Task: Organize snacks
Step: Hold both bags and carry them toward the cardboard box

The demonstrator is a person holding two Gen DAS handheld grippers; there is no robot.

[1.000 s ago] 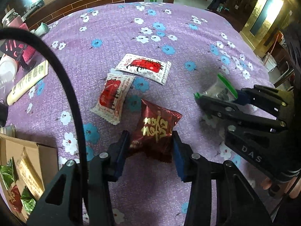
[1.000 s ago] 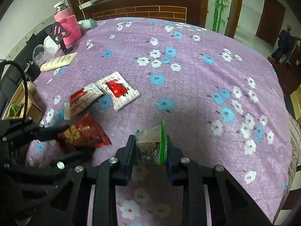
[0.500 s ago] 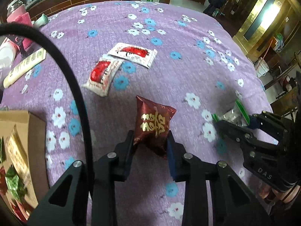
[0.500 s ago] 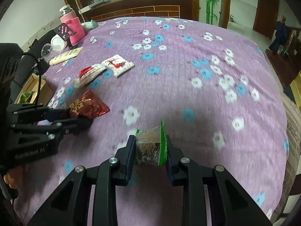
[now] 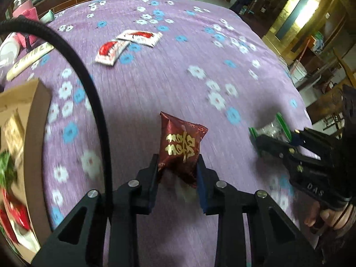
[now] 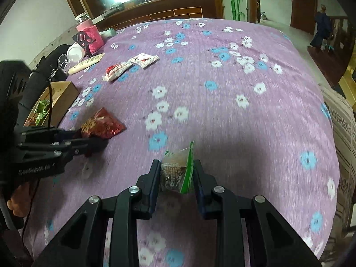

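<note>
Snacks: dark red packet (image 5: pixel 181 149) with gold print is clamped in the left claw (image 5: pixel 178 169), held above the purple flowered cloth (image 5: pixel 178 77). Clear packet with green edge (image 6: pixel 178 171) is clamped in the right claw (image 6: pixel 176 173), also off the cloth. Two red-and-white sachets (image 5: pixel 128 44) lie flat farther back, touching or overlapping at one corner, not yet picked. Cardboard box (image 5: pixel 29 115) at the left edge already holds green and red packets; probably the drop spot.

Risks: left claw grips only the lower part of the puffy red packet, so it could slip or swing out on the way to the box. Black cable (image 5: pixel 89 84) arcs between the left claw and the box and could snag the packet. Both claws sit close together; a crossing move could knock them together.

Surface: cloth over what looks like a large round counter, soft and slightly wrinkled. At the far left a pink-wrapped jar (image 6: pixel 87 33), a white cup (image 6: pixel 75 52) and a cream tube (image 6: pixel 85 63). Room is dim, with a wooden sideboard (image 6: pixel 169 9) behind, bamboo decal, doorway at right.
</note>
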